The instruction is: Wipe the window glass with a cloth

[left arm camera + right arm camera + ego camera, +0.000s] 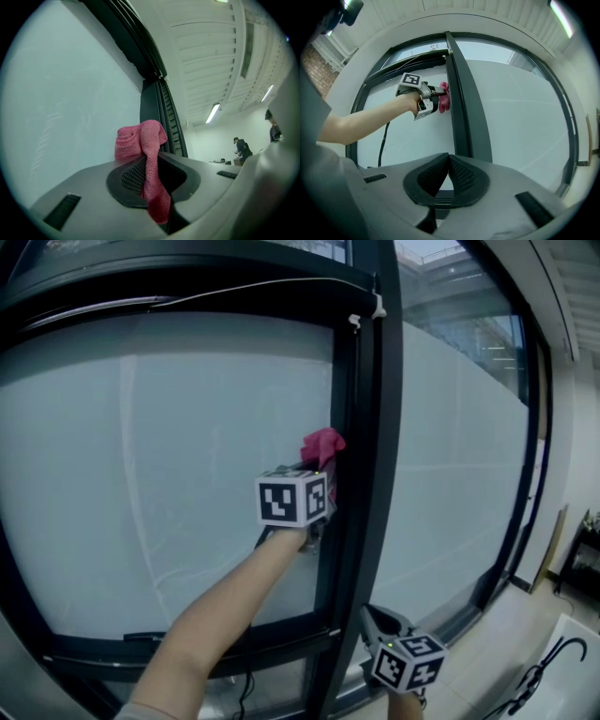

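Here the left gripper (322, 468) clamps a pink cloth (323, 443). Its jaws are closed on a strip of the fabric, and the bunched head bulges past the tips. The cloth appears to press on the window glass (169, 474) just beside the dark vertical mullion (370, 484). To wipe well, I judge the wad should be flattened against the pane and drawn in overlapping strokes away from the frame edge, since faint lines show lower down. The cloth looks soft and looped like terry. The glass is smooth, pale and milky, and the mullion is matte and ribbed. The right gripper (378, 622) hangs low, its jaws together on nothing.
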The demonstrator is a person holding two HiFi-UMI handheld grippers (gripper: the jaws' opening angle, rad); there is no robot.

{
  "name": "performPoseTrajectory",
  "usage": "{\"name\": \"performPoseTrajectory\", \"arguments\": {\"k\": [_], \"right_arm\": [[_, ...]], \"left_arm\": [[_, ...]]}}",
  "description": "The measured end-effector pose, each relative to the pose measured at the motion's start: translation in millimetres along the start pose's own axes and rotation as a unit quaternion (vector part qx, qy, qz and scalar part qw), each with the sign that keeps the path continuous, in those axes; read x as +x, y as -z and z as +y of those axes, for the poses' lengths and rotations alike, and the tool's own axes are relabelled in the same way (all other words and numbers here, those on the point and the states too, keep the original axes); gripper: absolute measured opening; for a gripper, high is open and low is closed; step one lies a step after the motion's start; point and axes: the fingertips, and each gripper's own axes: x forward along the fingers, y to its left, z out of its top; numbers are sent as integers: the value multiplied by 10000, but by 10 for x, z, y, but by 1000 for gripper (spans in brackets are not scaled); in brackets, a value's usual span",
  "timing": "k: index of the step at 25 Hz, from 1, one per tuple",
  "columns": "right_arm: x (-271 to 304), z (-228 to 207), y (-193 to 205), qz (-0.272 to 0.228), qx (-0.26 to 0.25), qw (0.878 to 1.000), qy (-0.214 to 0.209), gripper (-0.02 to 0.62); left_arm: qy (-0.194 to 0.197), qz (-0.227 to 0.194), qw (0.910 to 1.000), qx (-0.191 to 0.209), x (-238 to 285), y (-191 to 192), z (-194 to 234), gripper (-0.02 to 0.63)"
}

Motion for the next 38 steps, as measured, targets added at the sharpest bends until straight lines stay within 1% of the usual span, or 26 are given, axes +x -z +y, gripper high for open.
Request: {"name": "performPoseTrajectory", "arguments": {"k": [3, 5, 10, 15, 18, 23, 28, 38], "right_arm": [[7, 28, 10, 13, 0, 10000, -33, -11], [8, 33, 12, 17, 2, 10000, -48, -11], [25, 77, 7, 0, 19, 9999, -108, -11], [63, 131, 2, 9, 9, 9998, -204, -11], [111, 182, -13, -2, 6, 9995, -310, -11], [245, 368, 52, 59, 49, 9982, -594, -11], [422, 672, 97, 133, 41, 9951, -983, -11], [680, 1287, 103, 147, -30, 9858, -1670, -11]], "left_arm": [[54, 100, 9998, -181, -30, 161, 37, 58], [38, 169, 9996, -213, -48, 263, 74, 57], [-108, 204, 9997, 127, -91, 372, 147, 57], [-404, 93, 9982, 425, -187, 296, 235, 57], [-523, 61, 9974, 500, -265, 243, 290, 58], [-741, 113, 9953, 607, -482, 192, 422, 57], [-1003, 136, 9908, 900, -759, 75, 659, 57], [-1551, 169, 9830, 964, -1360, -156, 1076, 57]]}}
